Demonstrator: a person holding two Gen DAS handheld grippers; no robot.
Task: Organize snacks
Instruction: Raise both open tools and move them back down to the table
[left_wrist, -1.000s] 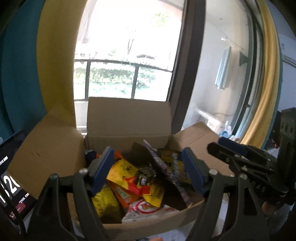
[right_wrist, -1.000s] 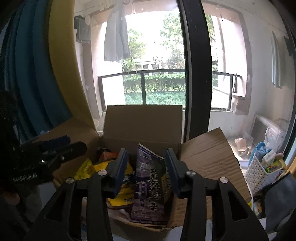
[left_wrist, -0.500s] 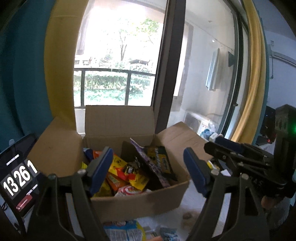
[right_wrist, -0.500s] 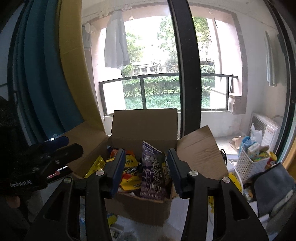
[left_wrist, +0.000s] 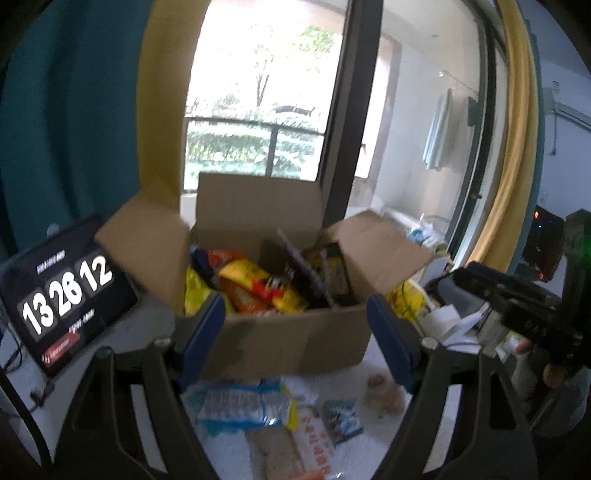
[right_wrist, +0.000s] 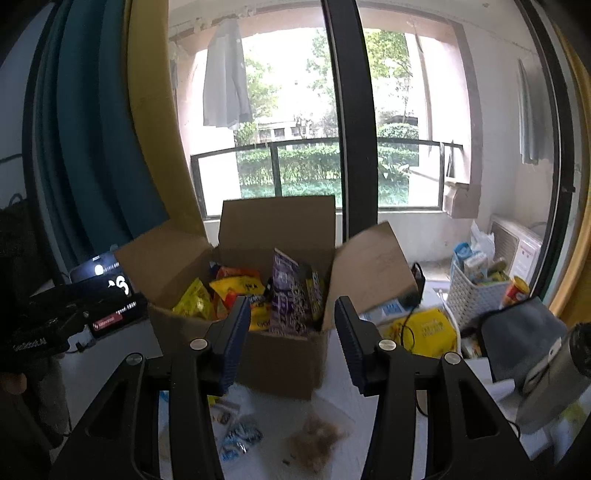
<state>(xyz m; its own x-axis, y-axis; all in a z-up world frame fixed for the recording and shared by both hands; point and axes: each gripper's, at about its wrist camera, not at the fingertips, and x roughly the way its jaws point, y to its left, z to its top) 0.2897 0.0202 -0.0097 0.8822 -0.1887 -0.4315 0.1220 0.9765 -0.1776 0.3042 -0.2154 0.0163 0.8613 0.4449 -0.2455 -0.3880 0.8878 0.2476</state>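
Note:
An open cardboard box (left_wrist: 295, 339) (right_wrist: 280, 354) stands on the white table, full of yellow, orange and purple snack bags (left_wrist: 258, 284) (right_wrist: 291, 291). Loose snacks lie in front of it: a blue and white pack (left_wrist: 240, 404), a small blue packet (left_wrist: 341, 421) (right_wrist: 240, 437) and a brown crumbly snack (right_wrist: 317, 439). My left gripper (left_wrist: 295, 343) is open and empty, in front of the box. My right gripper (right_wrist: 290, 339) is open and empty, also in front of the box.
A black clock screen (left_wrist: 62, 291) stands left of the box. A white basket of items (right_wrist: 476, 288), a yellow bag (right_wrist: 424, 332) and a grey cloth (right_wrist: 517, 332) lie to the right. The window is behind the box.
Both grippers have pulled back from over the box, so the table and loose snacks in front of it have come into view. Both stay open.

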